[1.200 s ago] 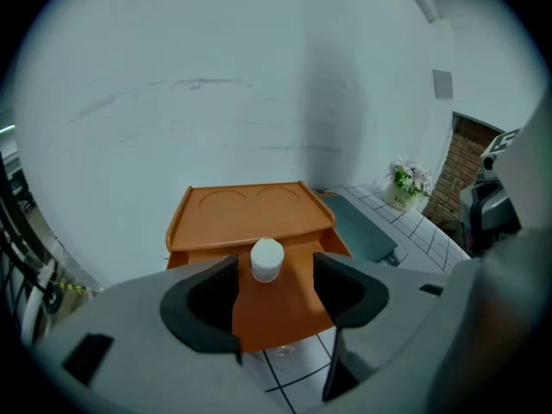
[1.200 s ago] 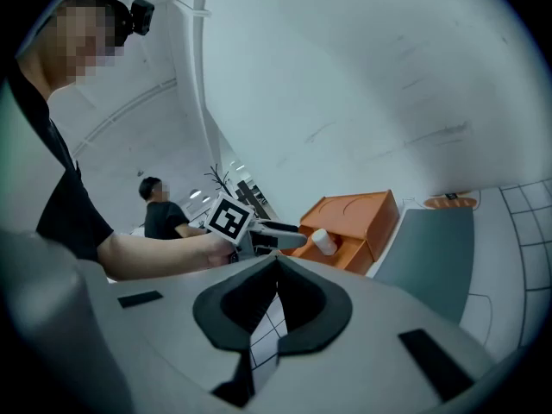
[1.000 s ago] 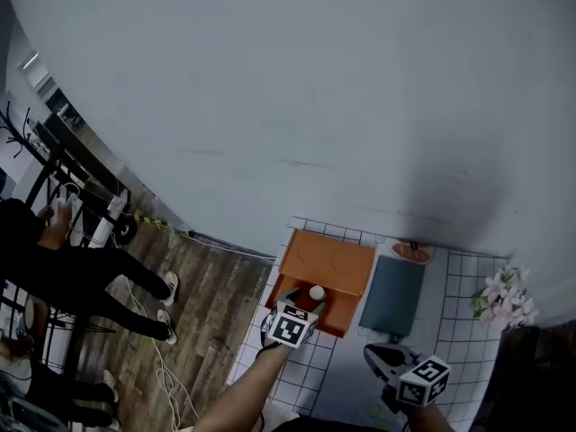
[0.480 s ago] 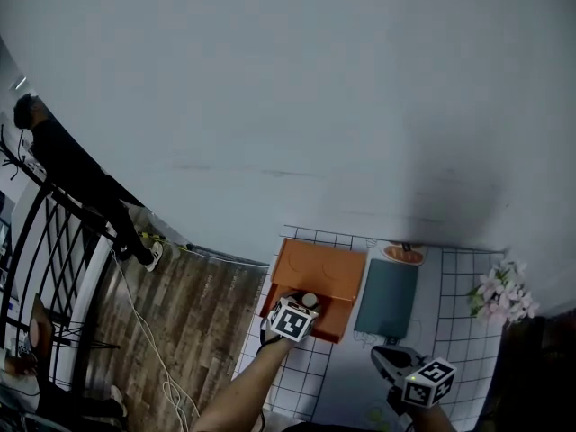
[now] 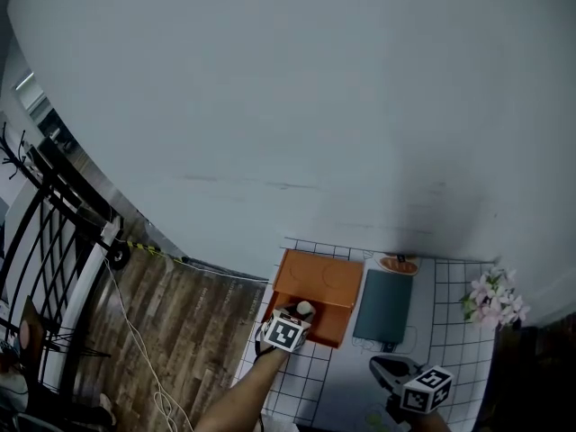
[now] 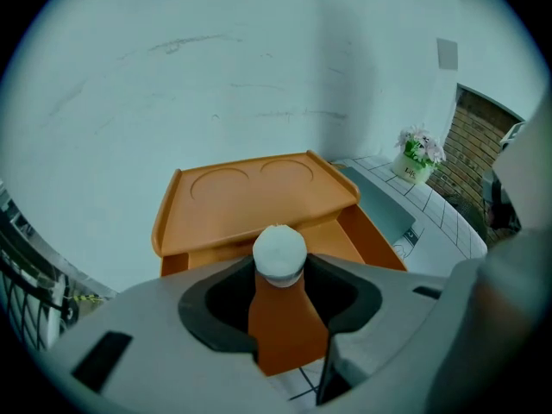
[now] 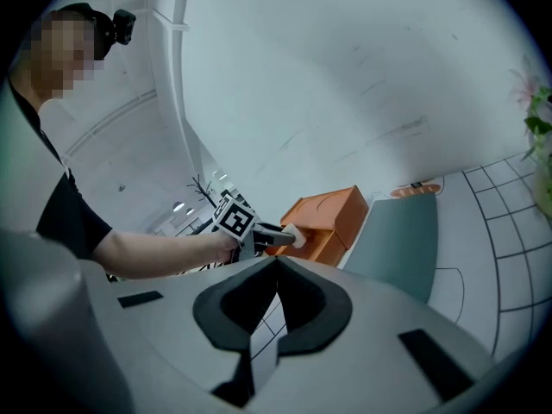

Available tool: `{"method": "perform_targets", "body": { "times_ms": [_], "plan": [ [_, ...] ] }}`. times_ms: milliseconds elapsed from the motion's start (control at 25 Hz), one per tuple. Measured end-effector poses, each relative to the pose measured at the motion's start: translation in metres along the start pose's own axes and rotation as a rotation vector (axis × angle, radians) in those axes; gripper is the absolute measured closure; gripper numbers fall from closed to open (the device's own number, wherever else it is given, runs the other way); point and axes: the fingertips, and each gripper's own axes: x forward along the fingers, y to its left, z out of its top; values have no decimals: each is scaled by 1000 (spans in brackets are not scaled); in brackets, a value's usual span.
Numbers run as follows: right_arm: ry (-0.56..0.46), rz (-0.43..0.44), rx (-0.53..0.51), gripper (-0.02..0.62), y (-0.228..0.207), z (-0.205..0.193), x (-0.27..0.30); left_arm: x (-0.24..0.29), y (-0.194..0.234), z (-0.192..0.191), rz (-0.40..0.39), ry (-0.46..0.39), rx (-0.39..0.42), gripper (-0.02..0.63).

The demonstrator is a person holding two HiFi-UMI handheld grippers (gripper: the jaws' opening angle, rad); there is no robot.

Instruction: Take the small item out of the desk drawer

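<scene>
Drawer point(image 6: 349, 235) is found open; small item point(image 6: 280, 304) is being closed upon by left gripper point(image 6: 280, 270); lifting clear is judged outstanding; right gripper point(image 7: 276, 266) is shut, empty.

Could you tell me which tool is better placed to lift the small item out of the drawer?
Left. The left tool is at the open drawer, and its jaws are closing with the item between them. The right tool is shut and empty, held back away from the drawer.
</scene>
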Motion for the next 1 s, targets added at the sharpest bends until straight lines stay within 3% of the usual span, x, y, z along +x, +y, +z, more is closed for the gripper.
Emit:
{"method": "perform_targets", "body": {
  "times_ms": [280,640,1000],
  "plan": [
    [7,21,-49,591,34,0,7,-45,7,-2,-3,-129,-57,422],
    [-82,14,-142,591,89,23,10,-165,16,7,74,-364,-59,422],
    [-120,-8,-328,591,166,30,8,-268,17,-32,119,-499,-49,422]
  ]
}}
